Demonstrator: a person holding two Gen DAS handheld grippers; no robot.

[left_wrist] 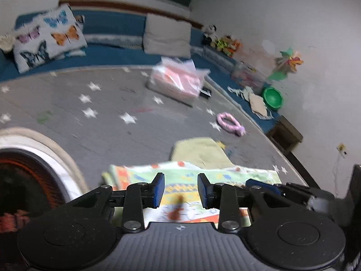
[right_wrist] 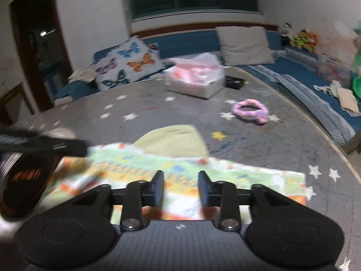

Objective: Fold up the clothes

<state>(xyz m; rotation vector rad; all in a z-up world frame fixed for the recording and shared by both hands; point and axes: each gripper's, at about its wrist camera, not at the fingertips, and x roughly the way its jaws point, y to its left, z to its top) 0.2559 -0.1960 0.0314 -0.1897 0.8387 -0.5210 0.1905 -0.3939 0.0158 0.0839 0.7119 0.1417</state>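
Our left gripper [left_wrist: 181,189] and right gripper [right_wrist: 181,187] both hold their jaws apart, gripping nothing, above the patterned cloth [right_wrist: 180,171] lying flat on the star rug [right_wrist: 140,113]. A yellow-green garment [right_wrist: 173,142] lies just beyond. Farther off, a white box [right_wrist: 198,85] holds pink fabric under clear plastic.

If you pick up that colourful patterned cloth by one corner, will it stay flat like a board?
Probably not. The colourful patterned cloth lies limp and flat on the grey star rug, so it would likely droop and unfold. It looks thin, so probably light. Its soft fabric should pinch easily without slipping much.
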